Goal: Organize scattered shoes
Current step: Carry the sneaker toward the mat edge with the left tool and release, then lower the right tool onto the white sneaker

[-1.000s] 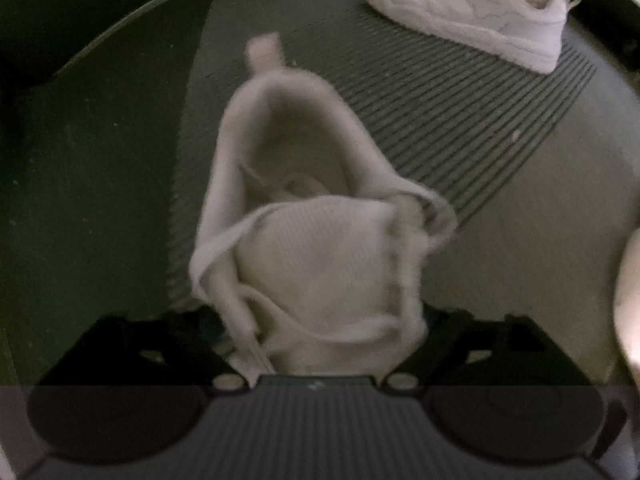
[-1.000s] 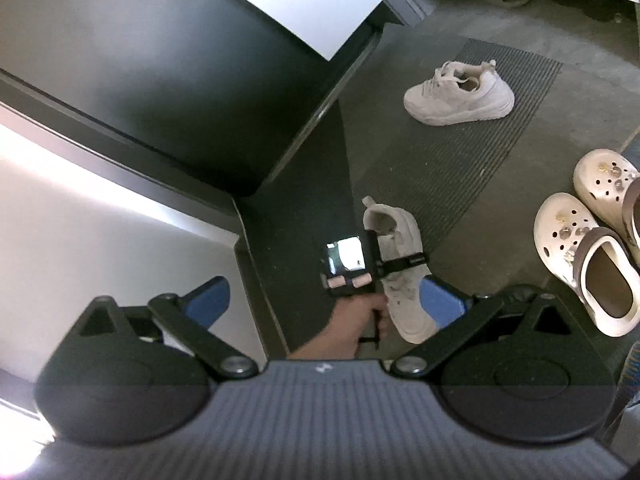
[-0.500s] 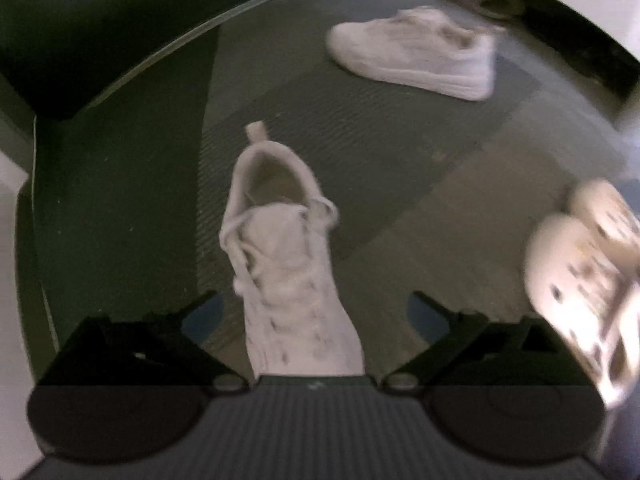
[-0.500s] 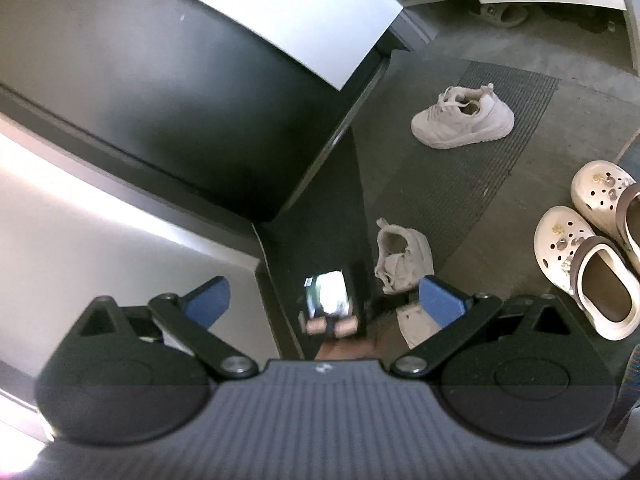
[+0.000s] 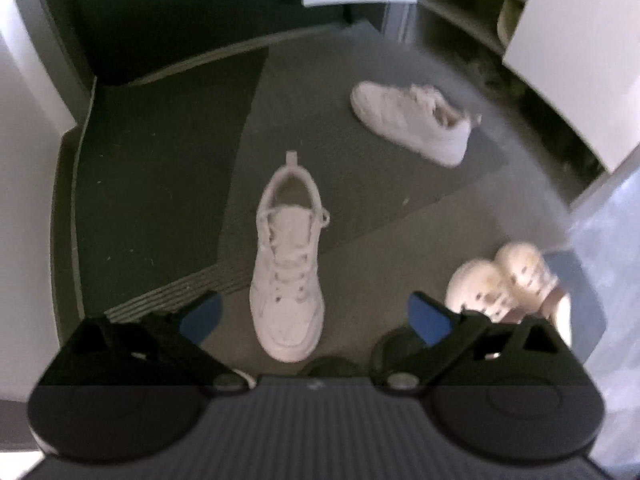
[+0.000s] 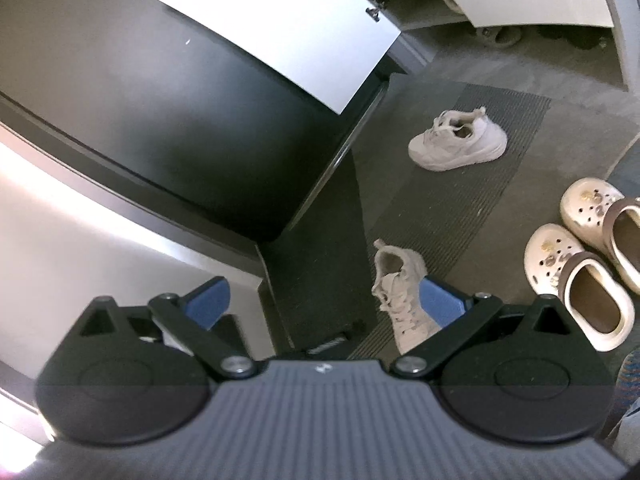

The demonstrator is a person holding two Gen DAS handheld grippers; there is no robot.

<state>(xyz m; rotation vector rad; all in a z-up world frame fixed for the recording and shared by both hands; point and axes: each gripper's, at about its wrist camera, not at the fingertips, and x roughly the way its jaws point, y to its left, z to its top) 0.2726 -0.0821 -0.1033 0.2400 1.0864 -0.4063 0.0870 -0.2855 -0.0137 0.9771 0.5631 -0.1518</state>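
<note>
A white lace-up sneaker (image 5: 288, 264) lies upright on the floor at the edge of the ribbed mat, toe towards me. My left gripper (image 5: 314, 316) hangs high above it, open, its blue pads (image 5: 200, 316) wide of the shoe and touching nothing. The matching sneaker (image 5: 416, 124) lies farther off on the mat, turned sideways. In the right wrist view the near sneaker (image 6: 400, 300) sits just beside the right pad, and the far one (image 6: 460, 140) is up the mat. My right gripper (image 6: 324, 302) is open and empty.
A pair of cream clogs (image 6: 580, 280) stands side by side right of the grey ribbed mat (image 6: 460, 208). A shoe cabinet with open white doors (image 5: 460, 20) stands beyond the mat. A dark door (image 6: 160, 100) and white wall close off the left.
The left gripper has opened off the near sneaker and risen well above it; the shoe now rests on the floor. The right gripper has drifted only slightly.
</note>
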